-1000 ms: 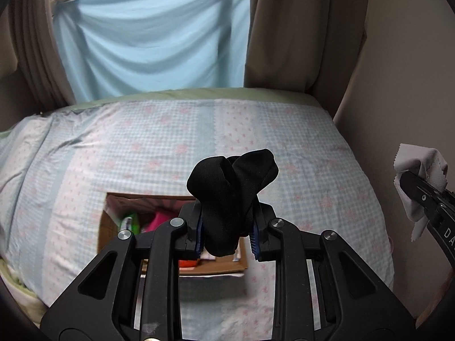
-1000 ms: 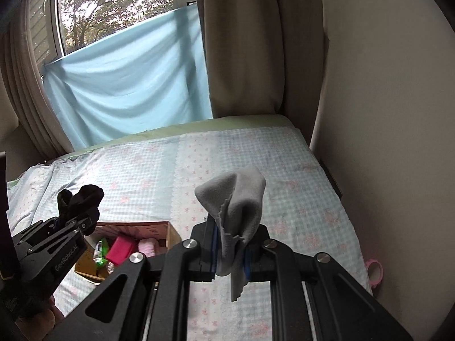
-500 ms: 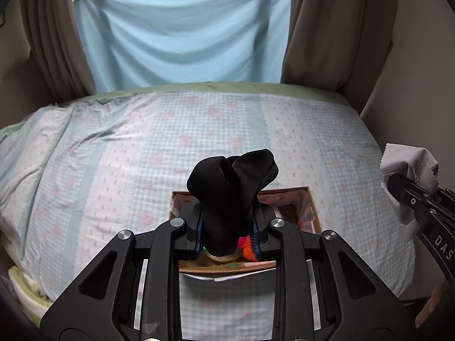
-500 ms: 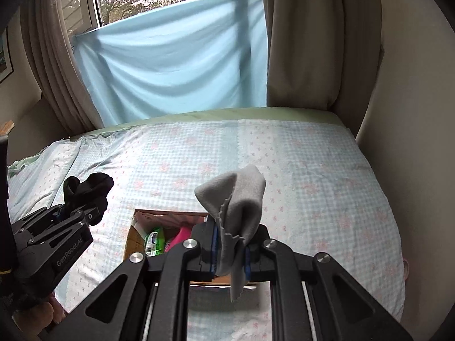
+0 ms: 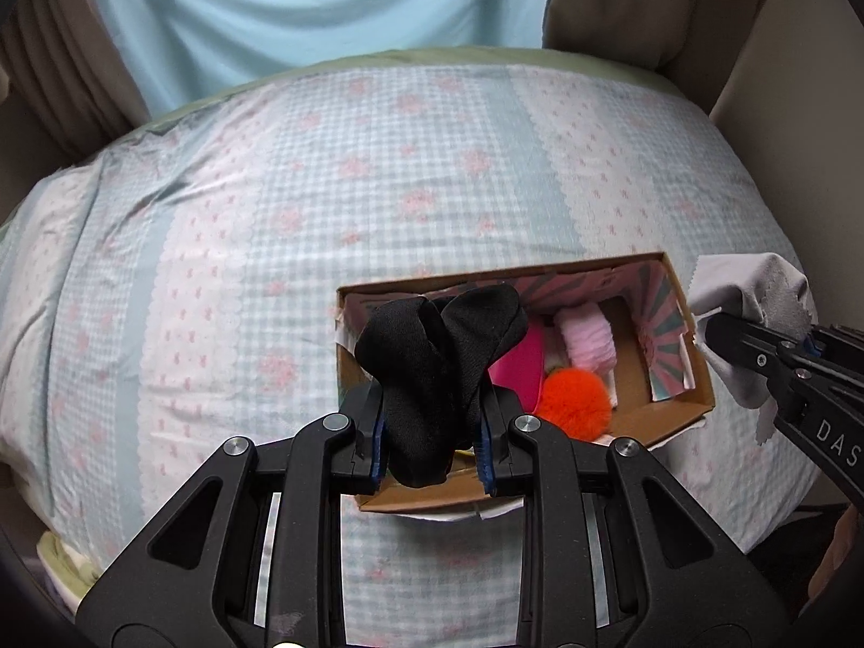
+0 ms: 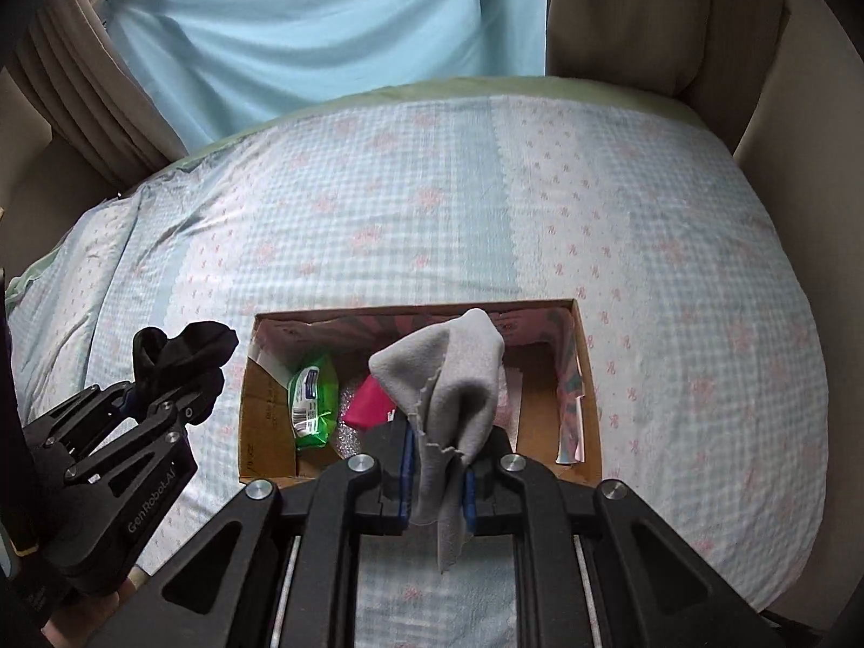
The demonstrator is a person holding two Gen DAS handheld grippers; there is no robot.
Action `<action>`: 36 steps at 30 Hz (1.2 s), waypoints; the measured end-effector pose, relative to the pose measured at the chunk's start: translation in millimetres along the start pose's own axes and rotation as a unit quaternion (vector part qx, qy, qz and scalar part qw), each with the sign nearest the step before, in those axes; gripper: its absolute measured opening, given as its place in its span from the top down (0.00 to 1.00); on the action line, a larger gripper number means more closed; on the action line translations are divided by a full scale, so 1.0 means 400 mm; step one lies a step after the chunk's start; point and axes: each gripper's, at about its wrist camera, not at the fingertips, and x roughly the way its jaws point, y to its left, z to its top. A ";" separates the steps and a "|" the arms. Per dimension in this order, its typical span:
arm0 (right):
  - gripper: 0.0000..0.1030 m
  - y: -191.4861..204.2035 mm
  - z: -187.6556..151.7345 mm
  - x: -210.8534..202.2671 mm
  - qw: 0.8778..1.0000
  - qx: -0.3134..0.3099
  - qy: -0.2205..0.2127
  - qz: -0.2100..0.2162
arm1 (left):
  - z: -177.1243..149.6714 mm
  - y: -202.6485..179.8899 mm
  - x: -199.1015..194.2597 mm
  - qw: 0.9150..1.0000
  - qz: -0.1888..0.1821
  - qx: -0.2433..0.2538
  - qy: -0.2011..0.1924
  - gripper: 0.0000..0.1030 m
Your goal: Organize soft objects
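- Up close, the left wrist view shows the left gripper clamped on a bunched black cloth, which bulges up above the jaws and hangs a little below them.
- That same view looks past the black cloth into an open cardboard box lying on the checked bedspread; inside it show a fluffy orange pom-pom, a pale pink roll and a magenta piece.
- At the right edge of the left wrist view the right gripper appears from the side, with a grey cloth pinched at its tip, beside the box's right end.
- From the right wrist view, the right gripper is seen head-on, closed on the grey cloth, whose pinked edge trails down between the fingers.
- Only the right wrist view reveals a green wipes packet lying in the left part of the box; the orange pom-pom does not show there, hidden behind the grey cloth and gripper.
- The right wrist view also catches the left gripper at lower left, holding the black cloth just beside the box's left end, above the bedspread.
- Behind the bed, both views show a light blue sheet hung between beige curtains.
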 end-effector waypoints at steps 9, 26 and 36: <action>0.88 -0.040 0.034 0.226 0.993 0.028 0.113 0.027 | -0.016 -0.049 0.201 0.995 -0.025 0.051 0.079 0.79; 0.00 -0.064 0.075 0.362 0.982 0.044 0.169 0.066 | -0.064 -0.076 0.266 0.990 -0.044 0.084 0.105 0.00; 0.00 -0.122 0.028 0.272 0.988 0.055 0.140 0.036 | -0.090 -0.074 0.229 0.993 -0.037 0.065 0.093 0.00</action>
